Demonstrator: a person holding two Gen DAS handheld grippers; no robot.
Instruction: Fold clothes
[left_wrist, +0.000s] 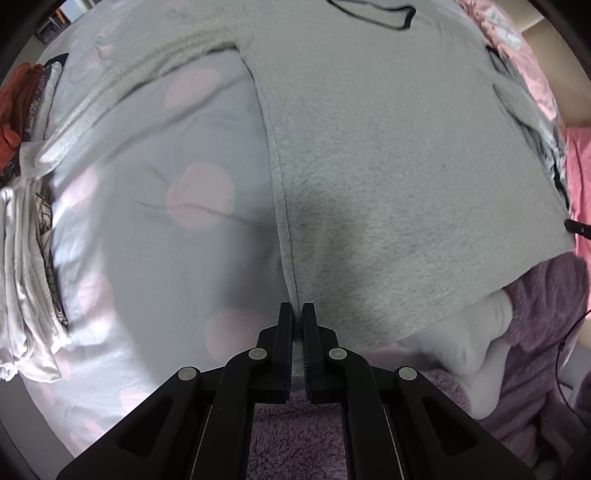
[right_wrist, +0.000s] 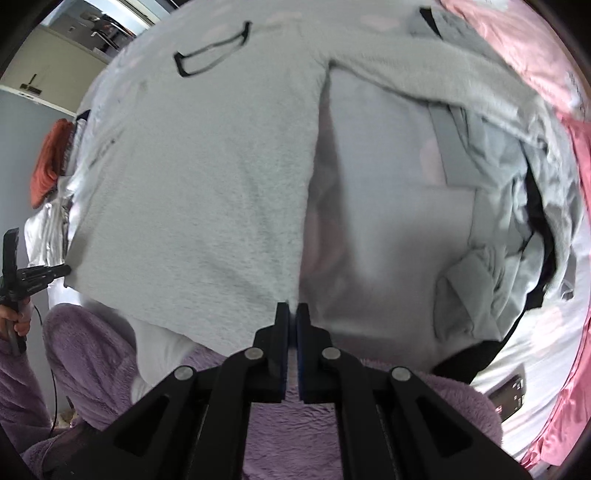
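Left wrist view showed the left tool (left_wrist: 297, 314) with its two fingers drawn together at the lower left corner of the grey sweater (left_wrist: 406, 155), right on the side seam by the hem; it looked pinched on that corner. Right wrist view showed the right tool (right_wrist: 291, 314) likewise nearly closed at the opposite hem corner, apparently nipping the edge, though how much cloth sat between the pads was hard to tell.

From the tools outward, the sweater lay spread flat on the bed (left_wrist: 159, 229), hem toward six o'clock, black-trimmed neckline (left_wrist: 373, 16) at twelve o'clock. One sleeve (left_wrist: 122, 85) ran out toward ten o'clock in the left view; the other sleeve (right_wrist: 443, 99) stretched toward two o'clock in the right view, over a heap of grey clothes (right_wrist: 509, 206). A stack of pale folded garments (left_wrist: 26, 280) sat at nine o'clock with an orange item (left_wrist: 13, 107) above it. Purple fleece (right_wrist: 92, 354) of the person's clothing filled the six o'clock edge.

Risks, as I judged them: each grip was a shallow bite on thick, fuzzy fabric, so a lift could let one corner slip and skew the fold. The right sleeve, resting on the heap, might drag loose pieces along. Uneven pull between tools would wrinkle the body.
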